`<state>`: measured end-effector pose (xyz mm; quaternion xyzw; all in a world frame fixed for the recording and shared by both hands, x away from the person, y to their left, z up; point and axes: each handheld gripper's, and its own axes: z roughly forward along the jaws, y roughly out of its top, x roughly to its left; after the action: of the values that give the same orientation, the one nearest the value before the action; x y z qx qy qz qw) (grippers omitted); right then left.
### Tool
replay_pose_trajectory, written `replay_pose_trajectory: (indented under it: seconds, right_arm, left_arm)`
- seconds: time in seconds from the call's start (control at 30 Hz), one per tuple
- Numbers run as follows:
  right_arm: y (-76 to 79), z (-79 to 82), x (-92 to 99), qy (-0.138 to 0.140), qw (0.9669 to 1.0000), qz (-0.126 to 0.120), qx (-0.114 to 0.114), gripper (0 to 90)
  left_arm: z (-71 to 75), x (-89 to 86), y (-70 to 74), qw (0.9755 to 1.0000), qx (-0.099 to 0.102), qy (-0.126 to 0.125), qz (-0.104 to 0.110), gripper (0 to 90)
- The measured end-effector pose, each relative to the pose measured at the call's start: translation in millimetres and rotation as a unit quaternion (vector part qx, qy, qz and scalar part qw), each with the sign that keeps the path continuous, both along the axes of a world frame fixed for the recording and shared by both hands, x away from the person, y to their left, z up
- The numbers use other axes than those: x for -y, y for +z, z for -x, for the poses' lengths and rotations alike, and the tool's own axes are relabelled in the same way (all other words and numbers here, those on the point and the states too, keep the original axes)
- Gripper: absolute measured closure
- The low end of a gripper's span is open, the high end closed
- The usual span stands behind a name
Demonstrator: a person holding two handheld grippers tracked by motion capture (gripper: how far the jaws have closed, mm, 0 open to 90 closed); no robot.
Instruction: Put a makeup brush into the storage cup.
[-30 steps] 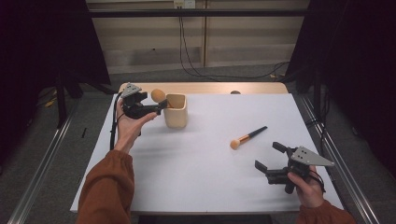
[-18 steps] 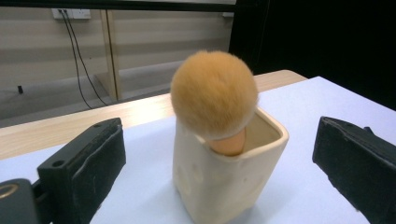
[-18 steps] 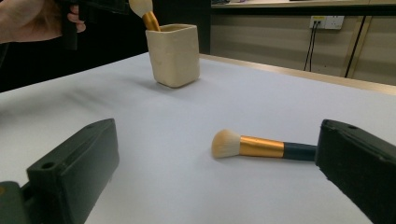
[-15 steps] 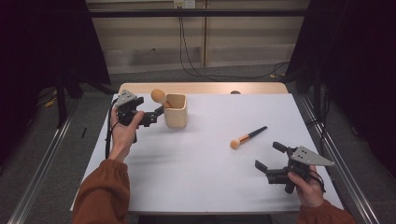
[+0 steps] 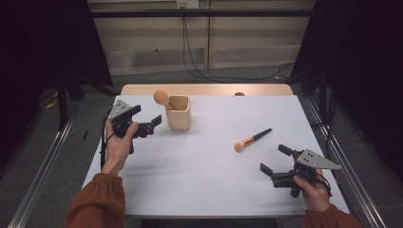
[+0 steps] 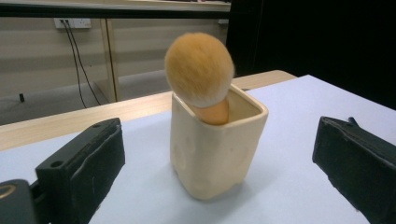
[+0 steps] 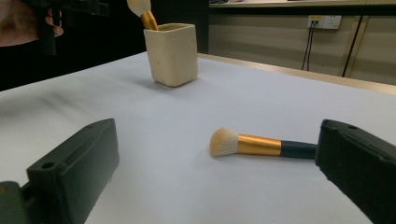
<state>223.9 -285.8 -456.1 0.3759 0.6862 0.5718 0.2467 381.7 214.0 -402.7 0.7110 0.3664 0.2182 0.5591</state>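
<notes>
Right tool (image 5: 274, 161): I am holding it spread, empty.
Brush (image 7: 261, 144): lying just ahead; light, soft-headed; I am judging the stiff handle best.

Only the cup (image 5: 178, 113) interrupts bare table (image 5: 190, 166) around the brush (image 5: 252, 139).

Counter (image 5: 199, 180) — white top, wooden strip along the far edge. On it: one cream square cup (image 5: 179, 113) standing upright near the far left; one makeup brush (image 5: 252, 139) lying flat, right of centre — well apart.
</notes>
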Motion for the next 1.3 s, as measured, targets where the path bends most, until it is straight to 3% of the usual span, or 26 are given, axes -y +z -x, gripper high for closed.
replay_pose_trajectory:
  seconds: [0.43,0.53,0.7,1.3]
  right_arm:
    - [0.2,0.9,0.7,-0.002,1.0,0.0,0.0,0.0]
    - [0.3,1.1,0.4,-0.002,1.0,0.0,0.0,0.0]
    - [0.3,1.2,0.9,-0.002,1.0,0.001,0.001,0.0]
    - [0.5,1.1,0.0,-0.001,1.0,0.0,0.0,0.0]
  left_arm:
    - [26.6,-12.8,-5.1,0.9999,0.0,0.01,0.009,2.8]
    - [32.4,-15.0,-6.3,1.0,0.003,0.009,0.001,2.8]
    - [42.6,-15.2,-7.4,0.9999,0.001,0.011,0.011,2.8]
    - [79.0,-24.0,-20.6,0.9997,0.006,0.017,-0.015,2.9]
